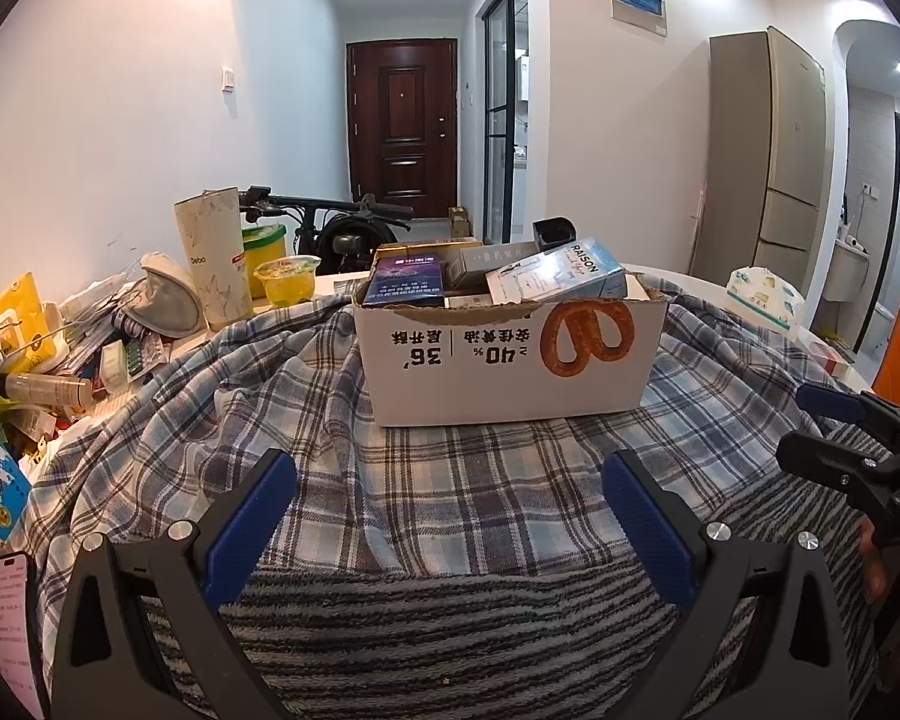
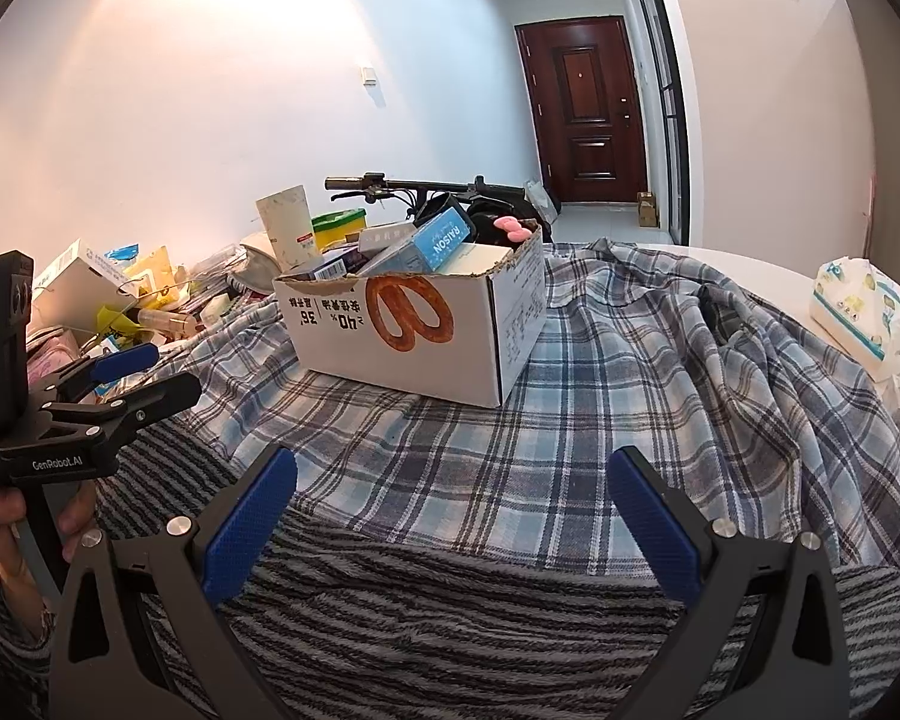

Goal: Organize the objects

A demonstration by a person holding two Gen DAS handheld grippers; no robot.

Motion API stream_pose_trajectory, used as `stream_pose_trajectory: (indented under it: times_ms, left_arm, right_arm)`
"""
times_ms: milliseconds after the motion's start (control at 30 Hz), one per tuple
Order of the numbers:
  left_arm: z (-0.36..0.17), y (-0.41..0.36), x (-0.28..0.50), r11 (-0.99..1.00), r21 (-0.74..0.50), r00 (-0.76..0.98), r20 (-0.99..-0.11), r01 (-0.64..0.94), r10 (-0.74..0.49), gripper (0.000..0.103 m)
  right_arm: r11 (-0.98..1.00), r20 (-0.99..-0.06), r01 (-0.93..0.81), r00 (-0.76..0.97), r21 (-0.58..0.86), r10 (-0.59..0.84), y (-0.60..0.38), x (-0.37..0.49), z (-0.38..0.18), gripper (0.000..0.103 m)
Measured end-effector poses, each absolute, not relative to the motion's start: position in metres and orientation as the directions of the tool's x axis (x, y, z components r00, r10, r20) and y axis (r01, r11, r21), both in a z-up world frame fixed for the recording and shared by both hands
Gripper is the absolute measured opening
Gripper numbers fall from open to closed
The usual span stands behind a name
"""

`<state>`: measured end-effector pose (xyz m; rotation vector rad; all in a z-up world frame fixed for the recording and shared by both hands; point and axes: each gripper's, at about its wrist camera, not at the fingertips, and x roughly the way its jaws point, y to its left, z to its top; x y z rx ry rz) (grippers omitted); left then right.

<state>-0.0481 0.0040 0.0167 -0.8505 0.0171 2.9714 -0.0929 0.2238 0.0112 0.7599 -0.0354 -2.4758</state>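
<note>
Both grippers hang with fingers spread wide and nothing between them: the left gripper (image 1: 450, 492) and the right gripper (image 2: 453, 495) hover above a striped fleece (image 1: 450, 618) nearest the person. Beyond it lies a plaid cloth (image 1: 462, 468), and on that stands the white cardboard box (image 1: 510, 354), stuffed with small cartons. Farther left, loose clutter (image 1: 60, 336) is piled beside a tall cup (image 1: 213, 264).
</note>
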Motion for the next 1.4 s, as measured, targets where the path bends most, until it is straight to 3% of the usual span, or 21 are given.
stream_pose_trajectory:
  times_ms: [1400]
  left_arm:
    - [0.0167, 0.0056, -0.0463, -0.998, 0.012, -0.854, -0.519, -0.055, 0.041, 0.103]
  right_arm:
    - [-0.856, -0.540, 0.490, -0.681, 0.165, -0.494, 0.2196, -0.0969, 0.0074, 0.103]
